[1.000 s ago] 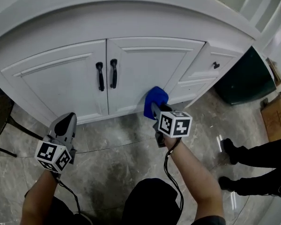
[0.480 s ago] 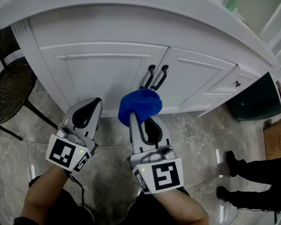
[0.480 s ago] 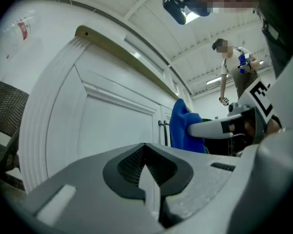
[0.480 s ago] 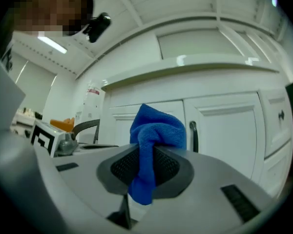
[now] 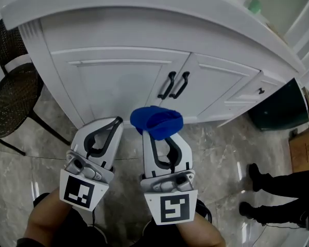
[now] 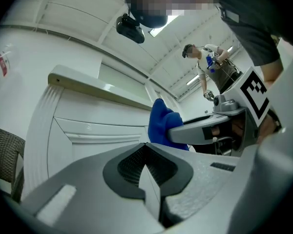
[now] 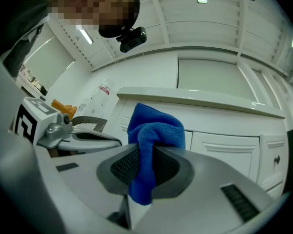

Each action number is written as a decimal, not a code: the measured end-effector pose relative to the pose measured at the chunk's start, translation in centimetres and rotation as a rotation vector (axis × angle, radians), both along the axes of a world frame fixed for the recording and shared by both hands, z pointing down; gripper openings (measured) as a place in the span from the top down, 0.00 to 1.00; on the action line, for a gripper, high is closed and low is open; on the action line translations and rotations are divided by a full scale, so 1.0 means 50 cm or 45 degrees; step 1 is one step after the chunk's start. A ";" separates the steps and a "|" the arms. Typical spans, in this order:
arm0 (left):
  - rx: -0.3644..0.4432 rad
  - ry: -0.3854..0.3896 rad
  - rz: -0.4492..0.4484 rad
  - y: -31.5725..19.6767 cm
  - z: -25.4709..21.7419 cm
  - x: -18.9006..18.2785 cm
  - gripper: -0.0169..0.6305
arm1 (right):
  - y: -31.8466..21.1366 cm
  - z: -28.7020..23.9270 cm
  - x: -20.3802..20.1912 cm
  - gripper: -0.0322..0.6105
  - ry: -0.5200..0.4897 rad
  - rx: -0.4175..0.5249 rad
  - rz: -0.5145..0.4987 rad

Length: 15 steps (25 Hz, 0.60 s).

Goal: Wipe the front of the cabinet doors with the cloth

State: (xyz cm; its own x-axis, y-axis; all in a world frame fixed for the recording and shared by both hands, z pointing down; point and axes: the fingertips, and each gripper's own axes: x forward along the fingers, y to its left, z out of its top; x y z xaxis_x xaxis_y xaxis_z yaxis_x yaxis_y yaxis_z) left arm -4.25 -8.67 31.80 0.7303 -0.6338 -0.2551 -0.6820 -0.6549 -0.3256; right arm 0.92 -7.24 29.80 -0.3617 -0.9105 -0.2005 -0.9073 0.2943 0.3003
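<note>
left tool (image 6: 147, 165): pads pressed together, nothing between them. Held low in front of the left door, pointing at the cabinet, side by side with the other tool.
right tool (image 7: 144, 167): pinching the blue microfibre cloth (image 5: 157, 120) between its dark ribbed pads. A short tail hangs below the pads and the bulk is bunched above the tips.
cloth position: out at the right tool's tips, in front of the lower edge of the white panelled cabinet doors (image 5: 118, 81), roughly under the centre seam. Can't tell from these views whether it touches the door face.
doors: two, both shut, with raised rectangular frames. A pair of black bar handles (image 5: 174, 85) sits either side of the seam, above the cloth.
worktop: white curved worktop (image 5: 144, 12) overhanging the doors.
right of doors: white drawer front with a small black knob (image 5: 261, 91), then a dark green bin (image 5: 278, 104) standing on the floor against the cabinet.
left of doors: dark woven chair (image 5: 10, 96) near the cabinet corner.
floor: grey marble-look floor (image 5: 221, 148), glossy. A cardboard box (image 5: 304, 148) lies at the far right edge.
bystander: a person's black-clad legs and shoes (image 5: 278, 181) on the floor at the right, well apart from both tools.
</note>
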 end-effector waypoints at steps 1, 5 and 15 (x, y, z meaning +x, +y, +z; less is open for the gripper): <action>-0.006 -0.007 0.010 0.002 0.007 0.005 0.97 | 0.001 0.006 0.002 0.87 0.001 -0.002 -0.006; -0.067 -0.011 0.025 0.002 0.031 0.012 0.97 | 0.009 0.022 0.016 0.87 -0.014 -0.015 -0.016; -0.104 0.018 0.020 -0.009 0.033 0.017 0.97 | -0.002 0.047 0.022 0.87 -0.006 -0.063 -0.027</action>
